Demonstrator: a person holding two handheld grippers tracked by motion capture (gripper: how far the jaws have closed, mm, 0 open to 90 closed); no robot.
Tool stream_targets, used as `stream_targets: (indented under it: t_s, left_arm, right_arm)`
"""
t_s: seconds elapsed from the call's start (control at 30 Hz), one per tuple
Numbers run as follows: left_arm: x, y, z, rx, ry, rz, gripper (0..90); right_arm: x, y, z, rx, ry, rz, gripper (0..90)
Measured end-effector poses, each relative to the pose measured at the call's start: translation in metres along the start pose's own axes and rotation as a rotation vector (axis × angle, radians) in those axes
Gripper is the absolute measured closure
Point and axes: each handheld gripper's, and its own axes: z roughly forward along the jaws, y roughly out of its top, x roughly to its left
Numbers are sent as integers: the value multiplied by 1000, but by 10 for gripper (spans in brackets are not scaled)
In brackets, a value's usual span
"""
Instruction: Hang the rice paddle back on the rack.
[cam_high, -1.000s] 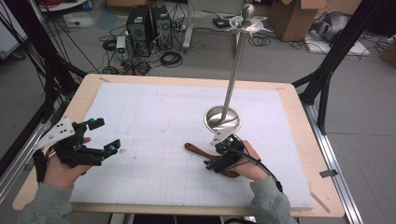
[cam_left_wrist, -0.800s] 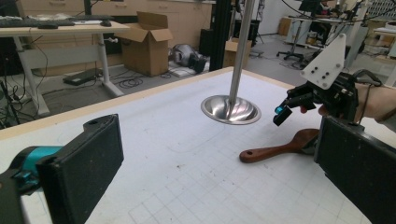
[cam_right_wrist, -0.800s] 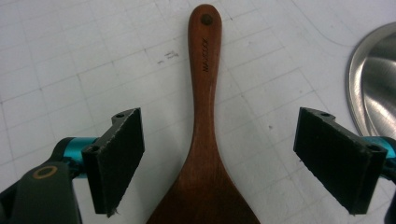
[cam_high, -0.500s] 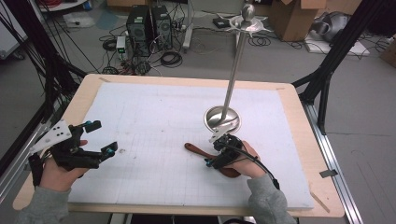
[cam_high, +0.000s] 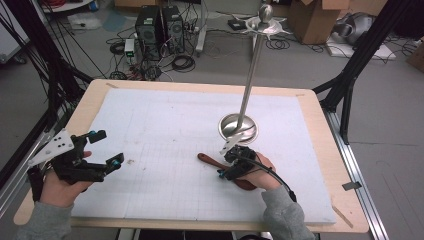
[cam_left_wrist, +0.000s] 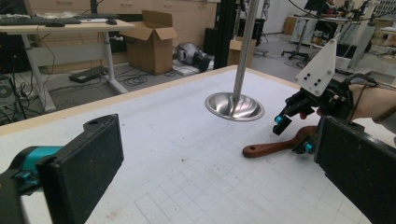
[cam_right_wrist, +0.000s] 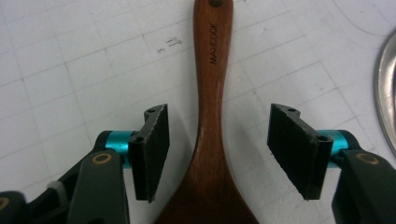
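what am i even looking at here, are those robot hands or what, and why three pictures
No robot here: a person sits at a table and holds a hand-operated gripper in each hand. Each gripper has two black jaws and carries its own small camera.

The high view looks down from above the table. The left gripper hovers open over the white gridded mat, holding nothing. The right gripper is down at a wooden spoon lying flat on the mat.

The right gripper view looks along that gripper's jaws: they stand open on either side of the spoon's handle, not yet touching it.

The left gripper view looks across the table from the other hand, showing the spoon, the right gripper and a metal stand, a tall pole rising from a round dish-shaped base.

Nothing is held yet.
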Motion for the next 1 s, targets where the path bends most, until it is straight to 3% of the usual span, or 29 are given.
stream_targets:
  t_s: [0.53,0.8,1.0]
  left_arm:
    - [0,-1,-3,7,5,0,18]
    - [0,-1,-4,4,8,-1,18]
    - [1,-1,-7,0,12,-3,18]
  right_arm:
    - [2,4,2,20,17,-22,585]
    - [2,5,2,29,45,-7,667]
    - [2,5,2,31,36,5,699]
